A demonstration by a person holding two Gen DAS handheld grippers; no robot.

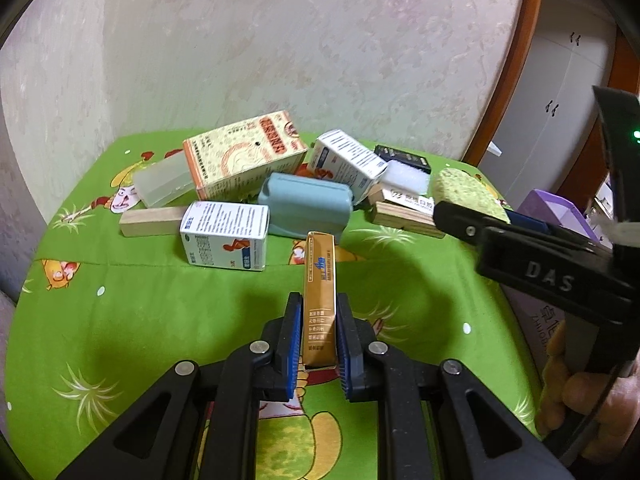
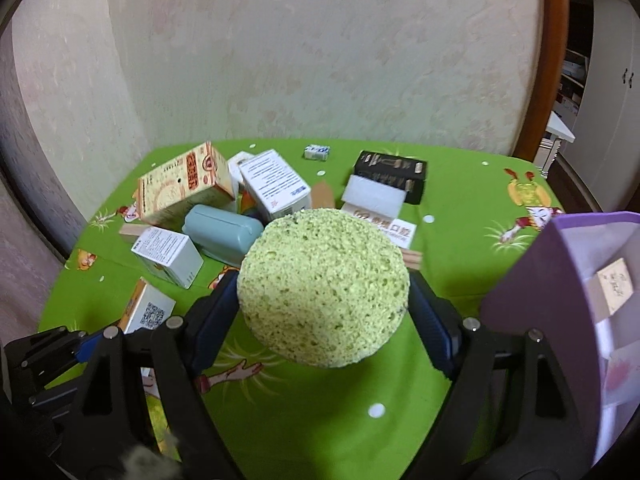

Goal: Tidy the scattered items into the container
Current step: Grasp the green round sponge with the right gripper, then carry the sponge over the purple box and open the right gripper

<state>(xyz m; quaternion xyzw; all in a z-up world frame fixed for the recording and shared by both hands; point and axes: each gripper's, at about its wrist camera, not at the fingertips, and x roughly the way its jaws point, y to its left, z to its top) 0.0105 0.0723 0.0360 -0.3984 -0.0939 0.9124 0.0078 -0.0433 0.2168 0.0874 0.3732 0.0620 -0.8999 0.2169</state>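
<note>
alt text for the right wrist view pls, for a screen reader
The right gripper holds a round green sponge between its pads above a green cartoon-print tablecloth. Behind it lie scattered cartons and a blue-grey case; a purple container stands at the right edge.

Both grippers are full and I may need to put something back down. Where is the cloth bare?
The near strip of green cloth, in front of the white box, is bare, as is the right side before the purple container. The middle and back are crowded around the teal case and black box.
</note>
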